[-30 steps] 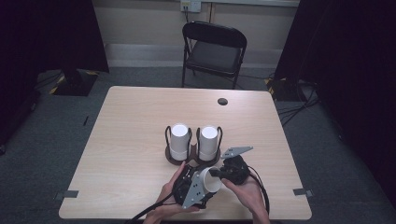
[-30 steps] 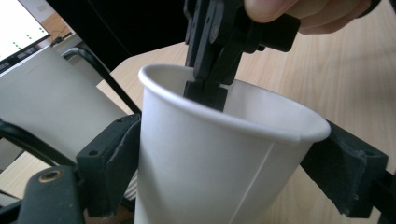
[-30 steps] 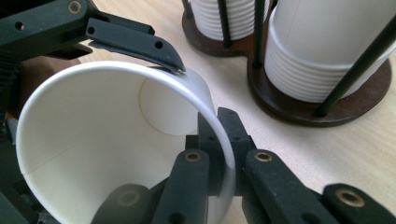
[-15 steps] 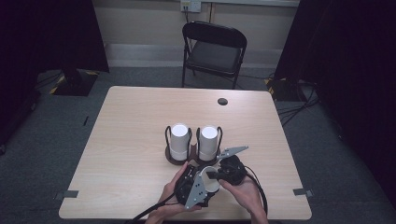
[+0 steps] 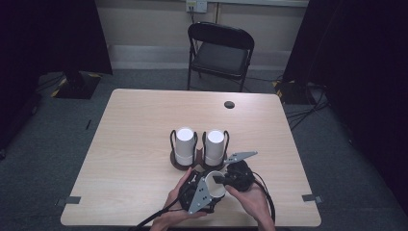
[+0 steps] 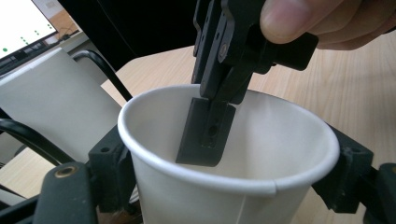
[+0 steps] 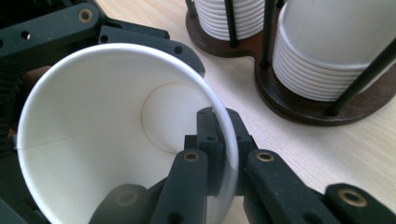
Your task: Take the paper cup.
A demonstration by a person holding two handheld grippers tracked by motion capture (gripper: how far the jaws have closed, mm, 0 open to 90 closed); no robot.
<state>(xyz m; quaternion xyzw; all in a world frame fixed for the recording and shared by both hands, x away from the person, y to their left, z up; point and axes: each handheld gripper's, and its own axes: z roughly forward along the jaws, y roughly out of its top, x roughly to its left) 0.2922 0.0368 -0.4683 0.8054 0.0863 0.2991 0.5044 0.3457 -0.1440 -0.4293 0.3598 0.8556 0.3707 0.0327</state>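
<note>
Both grippers are meeting on one white paper cup (image 5: 215, 183) near the table (image 5: 134, 144) edge closest to the person, at about six o'clock from the cup holder (image 5: 199, 161). The right gripper (image 7: 219, 140) is pinching the cup's rim, one jaw inside, one outside, clamped tight on the wall. The left gripper (image 6: 224, 186) is cradling the cup's body; its jaws have just been closing in, now flanking both sides, though I cannot tell if the pads are pressing. Two cup stacks (image 5: 184, 144) are standing in the holder at twelve o'clock.
</note>
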